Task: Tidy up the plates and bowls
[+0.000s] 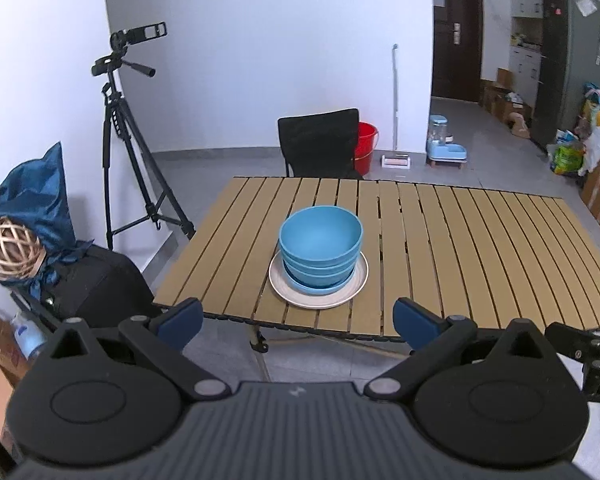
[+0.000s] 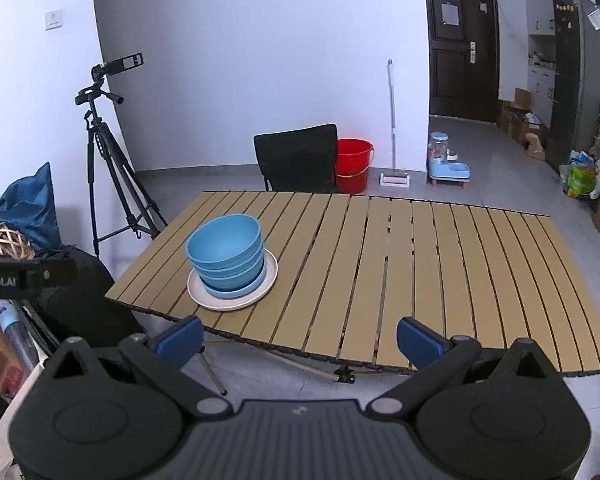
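A stack of blue bowls (image 1: 320, 246) sits on a small blue plate (image 1: 316, 289), which rests on a larger cream plate (image 1: 354, 286), near the front edge of the slatted wooden table (image 1: 460, 248). The same stack (image 2: 226, 254) on the cream plate (image 2: 270, 276) shows at the table's left front in the right wrist view. My left gripper (image 1: 298, 320) is open and empty, held off the table's front edge, just short of the stack. My right gripper (image 2: 300, 338) is open and empty, also off the front edge, to the right of the stack.
A black chair (image 1: 320, 142) stands behind the table, with a red bucket (image 1: 366, 146) beside it. A camera tripod (image 1: 128, 140) stands at the left. A black seat with a blue cloth and wicker ball (image 1: 10, 254) is at the near left. Boxes and bags line the right.
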The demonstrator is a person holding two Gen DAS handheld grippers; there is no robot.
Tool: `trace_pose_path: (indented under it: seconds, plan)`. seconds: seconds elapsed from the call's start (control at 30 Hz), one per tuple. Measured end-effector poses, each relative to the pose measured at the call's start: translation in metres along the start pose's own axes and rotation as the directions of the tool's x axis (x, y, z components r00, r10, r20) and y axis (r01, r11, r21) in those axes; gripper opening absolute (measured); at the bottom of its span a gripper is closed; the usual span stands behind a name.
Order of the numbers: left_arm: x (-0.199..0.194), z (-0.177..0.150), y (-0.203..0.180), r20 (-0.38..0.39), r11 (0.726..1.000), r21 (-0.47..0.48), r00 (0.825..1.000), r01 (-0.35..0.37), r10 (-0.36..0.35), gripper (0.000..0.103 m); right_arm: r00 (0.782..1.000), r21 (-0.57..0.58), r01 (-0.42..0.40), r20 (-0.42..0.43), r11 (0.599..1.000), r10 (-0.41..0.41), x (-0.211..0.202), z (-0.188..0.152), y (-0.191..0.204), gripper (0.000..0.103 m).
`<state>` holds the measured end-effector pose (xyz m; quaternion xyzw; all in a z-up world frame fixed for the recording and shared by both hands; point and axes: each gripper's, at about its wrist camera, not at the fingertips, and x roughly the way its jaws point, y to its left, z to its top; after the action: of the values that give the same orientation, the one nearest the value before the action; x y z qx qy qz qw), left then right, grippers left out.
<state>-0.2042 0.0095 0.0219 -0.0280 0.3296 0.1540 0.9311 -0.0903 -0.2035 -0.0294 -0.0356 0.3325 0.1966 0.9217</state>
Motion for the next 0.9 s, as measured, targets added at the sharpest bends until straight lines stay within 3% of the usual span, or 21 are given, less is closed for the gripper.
trace_pose_path:
  seconds: [0.37, 0.9]
  plan:
    - [0.015, -0.027, 0.008, 0.000, 0.995, 0.063, 0.997, 0.072, -0.072, 0.103, 0.997, 0.044, 0.080, 0.018, 0.996, -0.081, 0.001, -0.037, 0.024, 0.103]
    - [0.009, -0.030, 0.015, 0.002, 0.992, 0.082, 0.995, 0.099, -0.100, 0.103, 0.994, 0.057, 0.103, 0.022, 0.993, -0.105, -0.009, -0.045, 0.028, 0.103]
